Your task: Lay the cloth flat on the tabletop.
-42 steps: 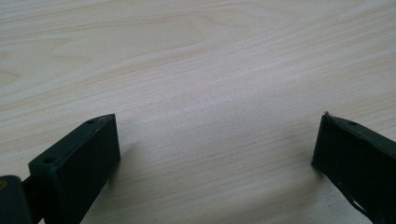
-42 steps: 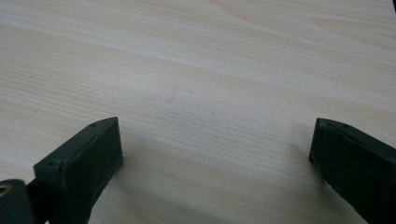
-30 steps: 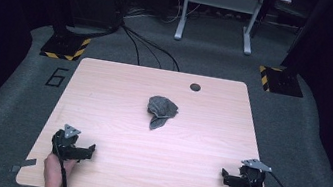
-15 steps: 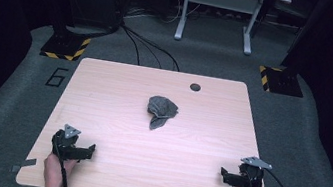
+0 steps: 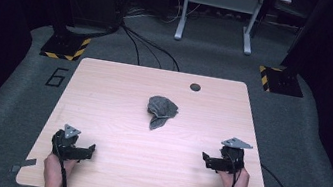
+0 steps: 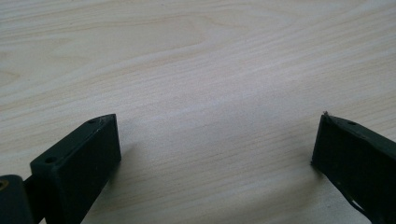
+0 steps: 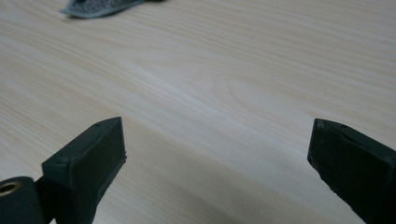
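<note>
From the high view, I see the crumpled grey cloth (image 5: 161,111) lying near the middle of the pale wooden counter (image 5: 103,93), with a narrow tail running from its bunched part toward the person's edge. My left tongs (image 5: 89,149) rest near that edge, well apart from the cloth and off to the cloth's left; my right tongs (image 5: 205,159) sit well apart from it on the cloth's other side. I judge the right tongs the nearer of the two, with the tail's tip as the closest part to reach.

In the left gripper view, the left tongs (image 6: 212,140) stand wide, nothing between the jaws but bare wood grain.

In the right gripper view, the right tongs (image 7: 217,142) are likewise wide and empty, and an edge of the grey cloth (image 7: 100,7) shows far ahead, left of the gap between the jaws. So the cloth lies forward and leftward of that hand; I'd swing left as I advance.
</note>
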The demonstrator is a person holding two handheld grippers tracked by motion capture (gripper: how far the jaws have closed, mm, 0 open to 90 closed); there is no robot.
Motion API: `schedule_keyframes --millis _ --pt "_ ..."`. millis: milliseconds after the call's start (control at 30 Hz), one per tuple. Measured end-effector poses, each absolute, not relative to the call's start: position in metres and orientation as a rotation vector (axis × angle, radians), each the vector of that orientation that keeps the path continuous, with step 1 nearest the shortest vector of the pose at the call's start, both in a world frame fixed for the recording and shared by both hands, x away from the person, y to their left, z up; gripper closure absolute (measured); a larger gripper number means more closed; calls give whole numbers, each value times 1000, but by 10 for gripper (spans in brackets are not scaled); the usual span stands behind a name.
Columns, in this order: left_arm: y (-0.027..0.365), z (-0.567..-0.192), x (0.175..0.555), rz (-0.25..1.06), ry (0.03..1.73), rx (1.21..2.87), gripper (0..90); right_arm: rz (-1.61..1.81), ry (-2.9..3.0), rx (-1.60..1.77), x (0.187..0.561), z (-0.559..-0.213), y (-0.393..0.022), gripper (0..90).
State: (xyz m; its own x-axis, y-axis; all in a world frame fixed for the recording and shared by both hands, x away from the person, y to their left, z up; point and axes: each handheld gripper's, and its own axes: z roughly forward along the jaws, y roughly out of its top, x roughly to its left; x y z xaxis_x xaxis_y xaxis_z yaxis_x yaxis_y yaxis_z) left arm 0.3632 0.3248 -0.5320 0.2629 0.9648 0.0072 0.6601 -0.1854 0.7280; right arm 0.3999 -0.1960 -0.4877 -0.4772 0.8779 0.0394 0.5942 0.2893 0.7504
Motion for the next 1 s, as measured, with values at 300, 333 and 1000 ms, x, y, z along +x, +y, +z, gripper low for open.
schedule_keyframes --millis 300,333,1000 --pt "325 -532 363 638 1466 1931 10 1062 2267 1257 432 -478 -156 17" --pt "325 -532 363 639 1466 1931 10 1059 2280 1243 436 -477 -151 13" --pt "325 -531 362 641 1451 1946 10 1050 2390 1129 493 -477 -68 46"
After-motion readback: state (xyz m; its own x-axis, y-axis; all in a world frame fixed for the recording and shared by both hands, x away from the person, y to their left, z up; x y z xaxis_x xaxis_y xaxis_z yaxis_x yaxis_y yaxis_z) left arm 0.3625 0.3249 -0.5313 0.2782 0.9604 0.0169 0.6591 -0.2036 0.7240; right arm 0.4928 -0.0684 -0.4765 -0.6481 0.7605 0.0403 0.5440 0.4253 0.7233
